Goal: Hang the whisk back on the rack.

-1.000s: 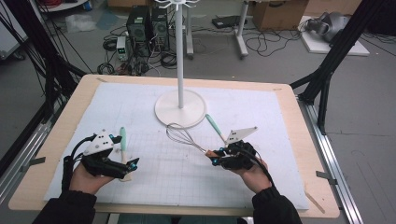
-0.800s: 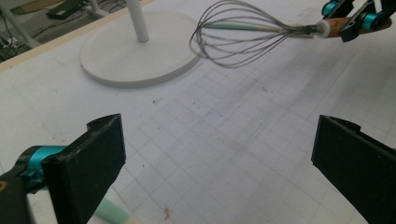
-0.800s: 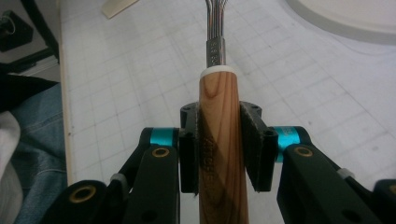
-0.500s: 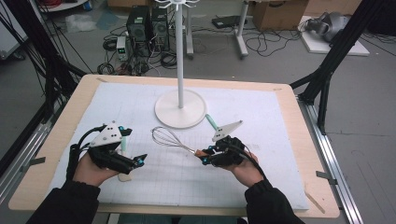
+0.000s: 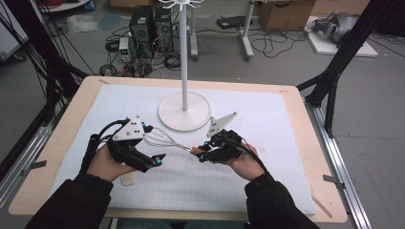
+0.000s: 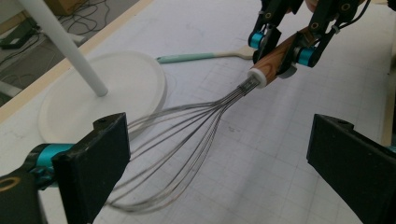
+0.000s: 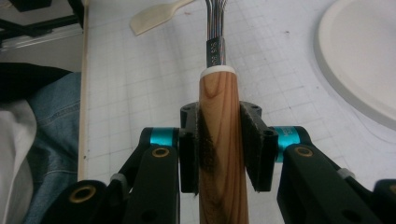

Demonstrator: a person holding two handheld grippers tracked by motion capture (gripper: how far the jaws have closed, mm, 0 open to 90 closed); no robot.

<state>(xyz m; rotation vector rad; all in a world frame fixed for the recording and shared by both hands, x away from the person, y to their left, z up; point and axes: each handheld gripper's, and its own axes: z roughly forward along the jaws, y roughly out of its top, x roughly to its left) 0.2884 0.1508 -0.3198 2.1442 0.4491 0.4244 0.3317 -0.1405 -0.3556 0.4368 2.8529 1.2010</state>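
Whisk (image 6: 196, 135): wooden handle, white collar, steel wire loops.

High cam overhead; gripper cams close, share whisk (image 6: 187, 140).

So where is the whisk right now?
In the high view the whisk is above the middle of the mat, its wooden handle clamped in the right gripper, its wires reaching between the open left gripper's jaws, near the stand's white base.

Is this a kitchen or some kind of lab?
Probably a lab or workshop, not a kitchen: computer towers and loose cables sit on the floor, and the table stands inside a black metal frame.
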